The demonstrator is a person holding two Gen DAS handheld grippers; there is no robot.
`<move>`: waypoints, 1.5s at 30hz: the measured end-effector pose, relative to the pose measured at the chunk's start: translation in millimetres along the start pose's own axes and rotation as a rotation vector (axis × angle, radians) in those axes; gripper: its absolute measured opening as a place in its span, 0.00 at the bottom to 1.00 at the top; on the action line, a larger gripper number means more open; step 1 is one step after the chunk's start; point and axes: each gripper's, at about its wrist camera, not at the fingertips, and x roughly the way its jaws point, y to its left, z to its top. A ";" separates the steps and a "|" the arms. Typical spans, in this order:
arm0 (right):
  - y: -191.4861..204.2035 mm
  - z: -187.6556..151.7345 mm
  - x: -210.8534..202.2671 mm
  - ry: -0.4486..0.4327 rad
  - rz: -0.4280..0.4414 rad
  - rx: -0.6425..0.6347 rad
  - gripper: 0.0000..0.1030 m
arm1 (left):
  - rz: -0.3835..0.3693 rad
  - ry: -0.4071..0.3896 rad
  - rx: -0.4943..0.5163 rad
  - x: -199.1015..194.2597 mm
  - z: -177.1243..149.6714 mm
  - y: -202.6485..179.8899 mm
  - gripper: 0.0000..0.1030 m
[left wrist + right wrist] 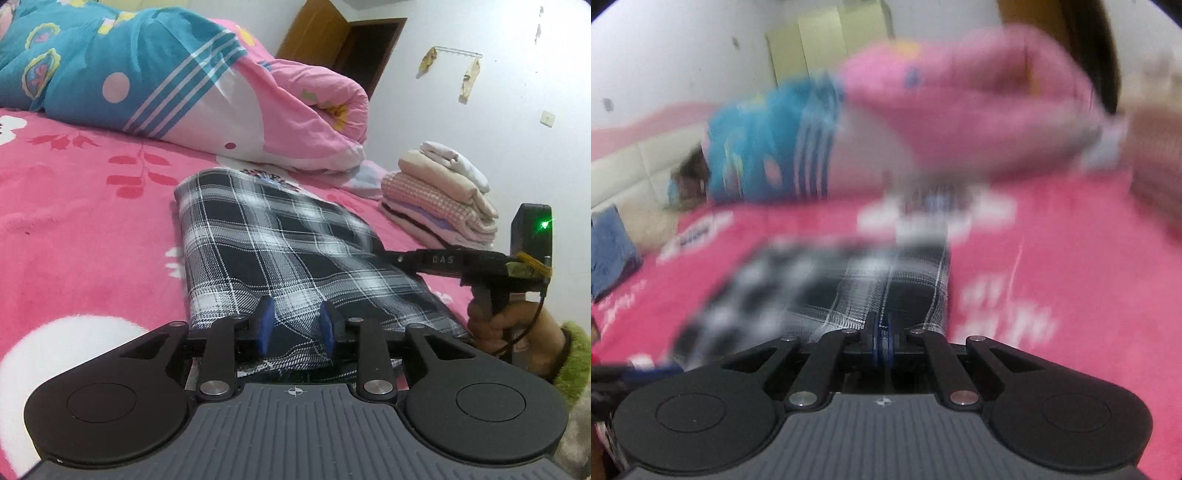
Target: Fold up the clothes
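Plaid garment (280, 254) lies folded flat on my pink floral bedspread (74, 206), near edge reaching under both tools; my left gripper (295, 325) spread, blue pads either side of the hem, not closed on it; my right gripper (882, 332) pressed together on the plaid cloth, view badly blurred; rolled quilt (177, 81) behind the garment; stack of folded clothes (443, 192) at the bedspread's far side, apart from it.
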 end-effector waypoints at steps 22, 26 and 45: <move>110.4 99.0 53.6 0.129 0.193 -0.161 0.13 | -0.137 -0.045 -0.131 -13.2 -11.2 30.1 0.26; 120.8 100.1 75.6 0.164 0.186 -0.150 0.12 | -0.127 -0.046 -0.121 -16.2 -13.4 29.8 0.26; 106.0 102.0 126.5 0.178 0.081 0.042 0.13 | -0.149 -0.044 -0.143 -18.6 -14.9 35.8 0.26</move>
